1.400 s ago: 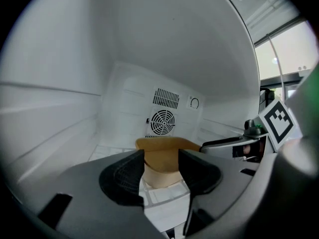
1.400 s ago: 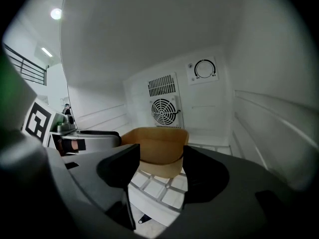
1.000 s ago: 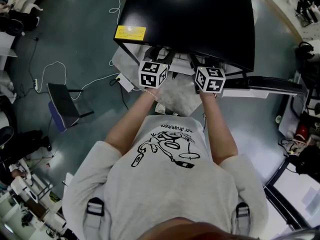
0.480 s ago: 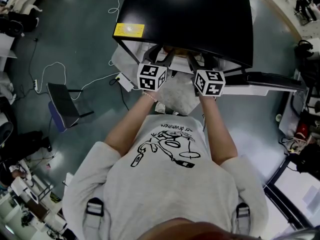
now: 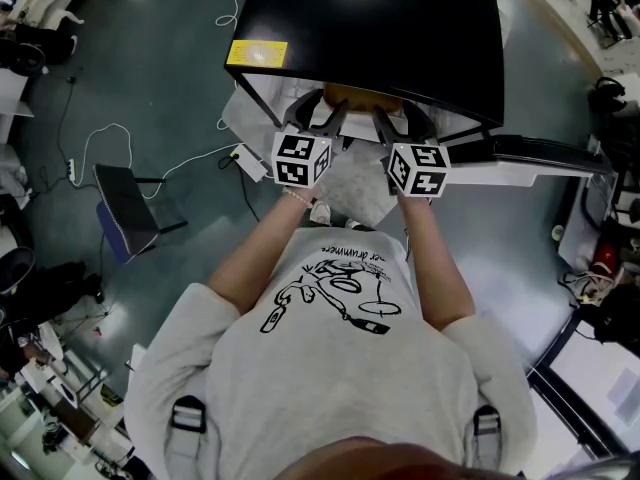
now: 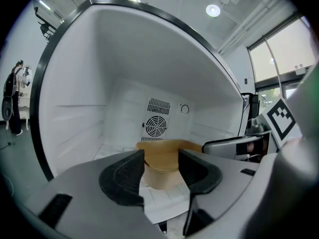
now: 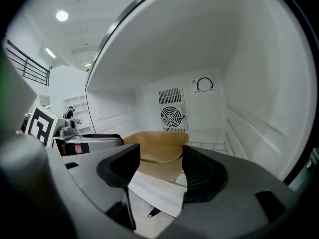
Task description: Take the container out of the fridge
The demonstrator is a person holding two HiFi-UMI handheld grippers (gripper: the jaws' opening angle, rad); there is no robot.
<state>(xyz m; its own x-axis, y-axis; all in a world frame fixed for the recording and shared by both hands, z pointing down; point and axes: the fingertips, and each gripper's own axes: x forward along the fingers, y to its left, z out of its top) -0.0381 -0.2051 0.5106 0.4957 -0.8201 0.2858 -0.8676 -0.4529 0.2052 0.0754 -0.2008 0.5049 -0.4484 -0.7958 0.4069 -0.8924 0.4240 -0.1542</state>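
Observation:
A tan paper container (image 5: 355, 96) shows at the open front of the black-topped fridge (image 5: 380, 28), between my two grippers. In the left gripper view the container (image 6: 162, 163) sits just beyond the jaws, its left rim running in between them. My left gripper (image 5: 318, 118) is closed on that side. In the right gripper view the container (image 7: 158, 156) has a bent, sagging rim held between the jaws. My right gripper (image 5: 392, 123) grips its right side. The left gripper (image 6: 162, 168) and right gripper (image 7: 160, 167) face the white fridge interior with its fan grille (image 6: 156, 127).
The fridge door (image 5: 540, 163) stands open to the right. A white ribbed shelf edge (image 7: 159, 190) lies under the container. On the floor below are a grey mat (image 5: 355, 193), a white cable (image 5: 110, 133) and a dark chair (image 5: 125, 213) at the left.
Both grippers have drawn back toward the person, and the tan container has come into sight at the fridge opening between them.

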